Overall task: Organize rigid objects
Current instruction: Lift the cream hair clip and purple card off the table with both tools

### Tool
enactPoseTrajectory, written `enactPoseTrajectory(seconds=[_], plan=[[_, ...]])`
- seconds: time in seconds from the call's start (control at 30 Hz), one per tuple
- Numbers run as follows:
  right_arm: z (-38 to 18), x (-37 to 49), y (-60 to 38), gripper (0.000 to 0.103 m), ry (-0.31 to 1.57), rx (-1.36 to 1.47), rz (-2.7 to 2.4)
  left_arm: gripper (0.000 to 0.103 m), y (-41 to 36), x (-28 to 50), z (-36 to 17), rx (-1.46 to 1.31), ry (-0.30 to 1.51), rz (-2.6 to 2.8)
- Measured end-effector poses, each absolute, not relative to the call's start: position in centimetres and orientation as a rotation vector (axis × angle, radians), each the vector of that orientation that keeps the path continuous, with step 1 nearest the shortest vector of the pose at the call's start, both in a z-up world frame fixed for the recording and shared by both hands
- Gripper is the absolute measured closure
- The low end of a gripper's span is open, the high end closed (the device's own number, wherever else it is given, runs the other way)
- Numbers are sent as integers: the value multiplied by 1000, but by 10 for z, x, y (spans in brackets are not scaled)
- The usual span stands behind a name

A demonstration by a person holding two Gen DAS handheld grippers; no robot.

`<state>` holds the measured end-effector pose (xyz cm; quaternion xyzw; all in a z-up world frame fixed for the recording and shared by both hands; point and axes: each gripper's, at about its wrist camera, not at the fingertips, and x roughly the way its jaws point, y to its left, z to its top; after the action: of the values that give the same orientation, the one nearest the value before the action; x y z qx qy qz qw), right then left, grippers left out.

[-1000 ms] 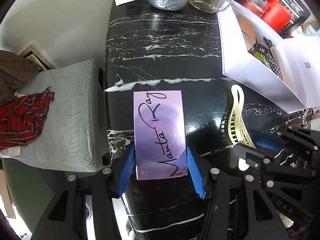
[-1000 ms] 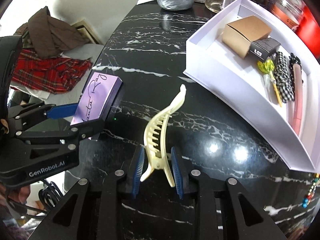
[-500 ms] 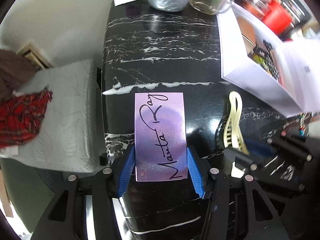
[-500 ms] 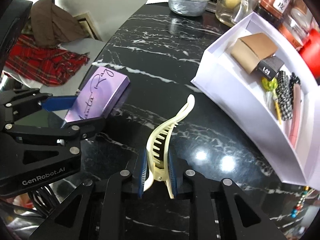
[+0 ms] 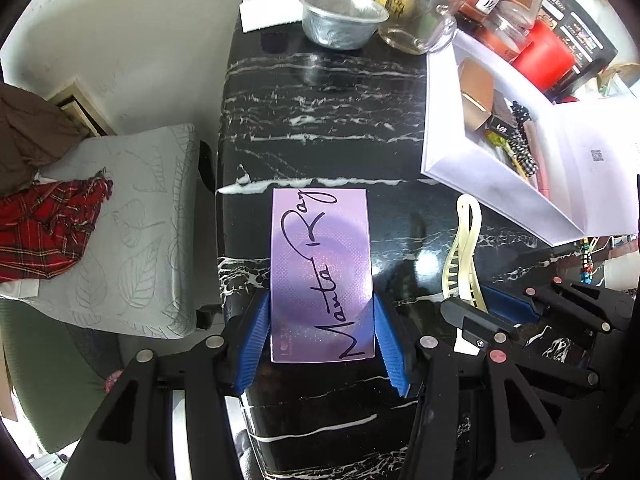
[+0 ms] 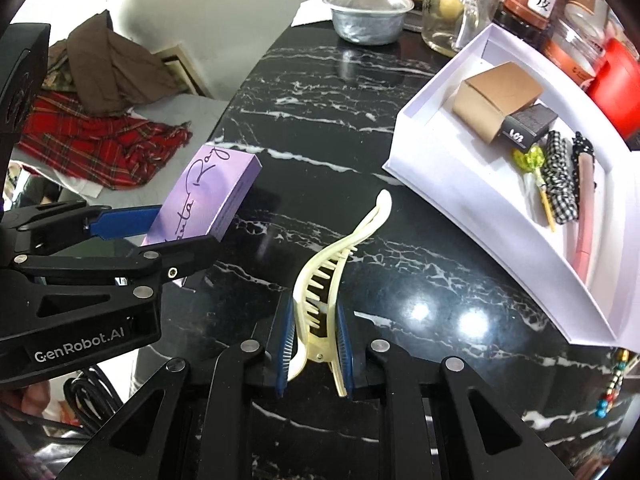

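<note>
left gripper (image 5: pixel 322 340), right gripper (image 6: pixel 314 344): matte black angular frames w/ triangular cut-outs, silver round screws at joints, ribbed blue pads (image 5: pixel 252 340) on finger insides. white "genrobot.ai" lettering on left unit's side; black cable below it.

Lilac box (image 5: pixel 322 276) — cream hair clip (image 6: pixel 326 280)

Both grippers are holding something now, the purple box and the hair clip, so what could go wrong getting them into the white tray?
1. The right gripper pinches the hair clip only at its hinge end; the long curved end sticks out and might twist or catch the white tray wall.
2. The left gripper holds the purple box by its near end, so it may tip.
3. The grippers sit close together and might collide.
</note>
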<state>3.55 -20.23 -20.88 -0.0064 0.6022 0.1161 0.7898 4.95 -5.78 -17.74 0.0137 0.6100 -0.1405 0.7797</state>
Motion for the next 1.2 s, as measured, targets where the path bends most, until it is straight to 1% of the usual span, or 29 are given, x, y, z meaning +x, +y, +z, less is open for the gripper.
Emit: enactPoseTrajectory(seconds=[0.47, 0.57, 0.7, 0.9, 1.0, 1.2], plan=[[-200, 25, -207, 83, 1276, 3, 249, 52, -65, 46, -174, 40, 1249, -360], [-201, 27, -209, 83, 1277, 10, 245, 52, -70, 52, -184, 59, 1284, -371], [-205, 30, -214, 83, 1286, 19, 235, 52, -76, 63, -208, 91, 1386, -375], [-209, 31, -217, 83, 1299, 21, 223, 50, -91, 68, -211, 206, 1346, -364], [-211, 33, -217, 83, 1305, 17, 221, 52, -94, 66, -210, 234, 1319, -352], [-208, 34, -215, 83, 1298, 3, 217, 52, -90, 58, -200, 214, 1305, -378]])
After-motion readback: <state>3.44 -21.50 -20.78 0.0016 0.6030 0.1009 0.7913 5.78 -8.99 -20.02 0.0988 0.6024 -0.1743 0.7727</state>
